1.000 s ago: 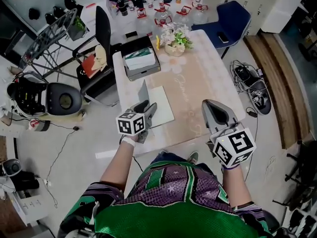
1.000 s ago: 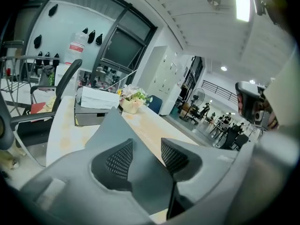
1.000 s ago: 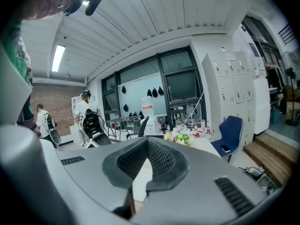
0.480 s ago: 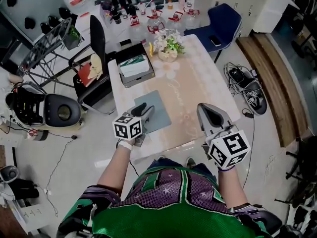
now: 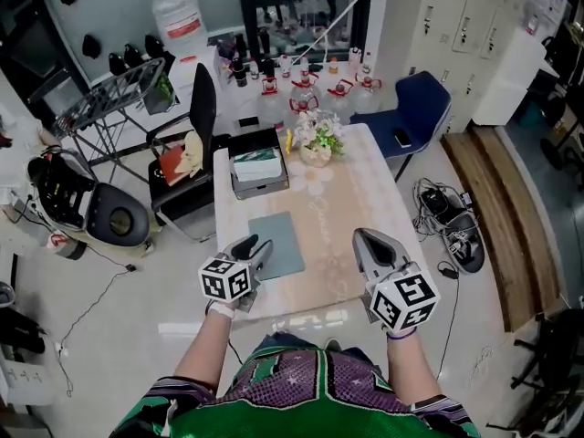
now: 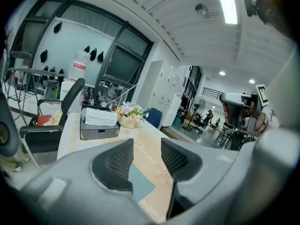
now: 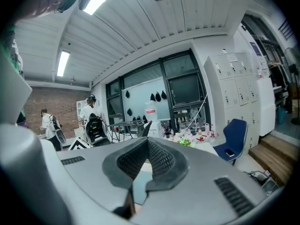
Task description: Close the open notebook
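The notebook lies closed and flat on the left front part of the beige table, its grey-blue cover up. My left gripper hovers over the notebook's near left corner with its jaws open and nothing between them. In the left gripper view the cover shows below the spread left gripper. My right gripper hangs over the table's front right, apart from the notebook, jaws shut and empty. In the right gripper view the right gripper points toward the far end, with a strip of the notebook beneath it.
A grey box holding papers and a pot of flowers stand at the table's far end. A black chair is at the left, a blue chair at the far right. Cables lie on the floor to the right.
The notebook's cover, standing half raised a second ago, now lies flat and shut. My left gripper has lifted and drawn back from it. The right gripper has hardly moved.
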